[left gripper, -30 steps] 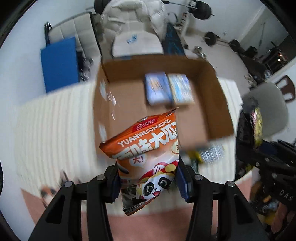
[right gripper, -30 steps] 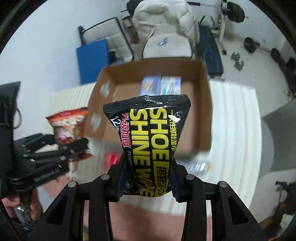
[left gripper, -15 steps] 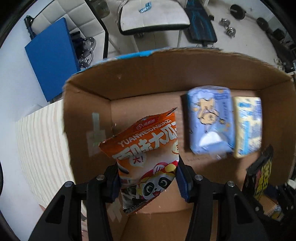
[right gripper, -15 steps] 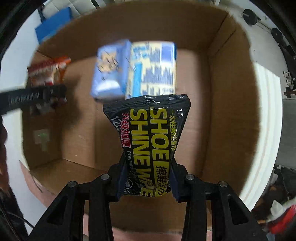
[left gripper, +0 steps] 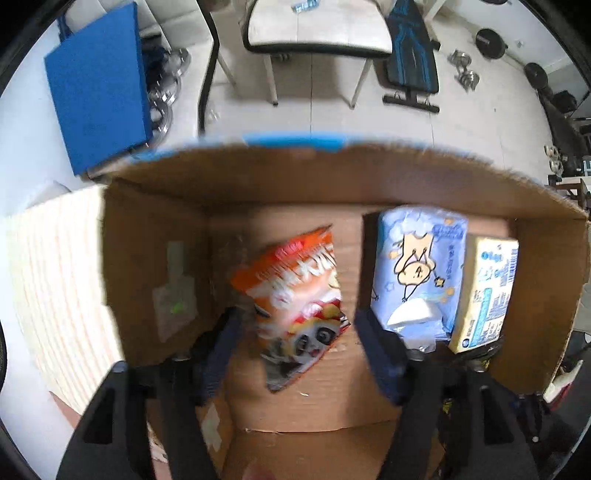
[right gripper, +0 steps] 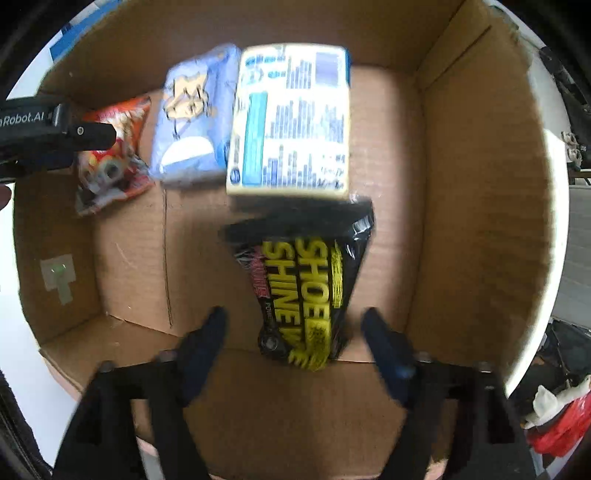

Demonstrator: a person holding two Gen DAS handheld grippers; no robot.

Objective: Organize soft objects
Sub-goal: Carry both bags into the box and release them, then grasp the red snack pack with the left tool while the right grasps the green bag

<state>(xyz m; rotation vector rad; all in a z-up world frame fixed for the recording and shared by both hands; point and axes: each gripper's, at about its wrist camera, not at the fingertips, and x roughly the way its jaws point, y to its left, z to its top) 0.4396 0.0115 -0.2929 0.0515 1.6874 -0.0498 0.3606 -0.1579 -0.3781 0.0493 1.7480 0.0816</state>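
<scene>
Both grippers hang over an open cardboard box (left gripper: 155, 236) (right gripper: 476, 192). My left gripper (left gripper: 299, 328) is open; the orange panda snack bag (left gripper: 295, 288) lies blurred between its spread fingers on the box floor, also seen in the right wrist view (right gripper: 110, 147). My right gripper (right gripper: 293, 332) is open; the black shoe shine wipes pack (right gripper: 306, 288) lies blurred between its fingers on the floor. A light blue tissue pack (left gripper: 417, 269) (right gripper: 195, 118) and a pale yellow pack (left gripper: 484, 295) (right gripper: 291, 122) lie side by side at the far wall.
The box sits on a cream ribbed mat (left gripper: 51, 280). Beyond it are a blue board (left gripper: 96, 85), a white chair (left gripper: 317, 33) and a weight bench (left gripper: 413, 55). The left gripper's body (right gripper: 44, 129) reaches into the box from the left in the right wrist view.
Both grippers have opened and let go: the snack bag and the wipes pack have dropped onto the box floor. Both grippers moved further over the box.
</scene>
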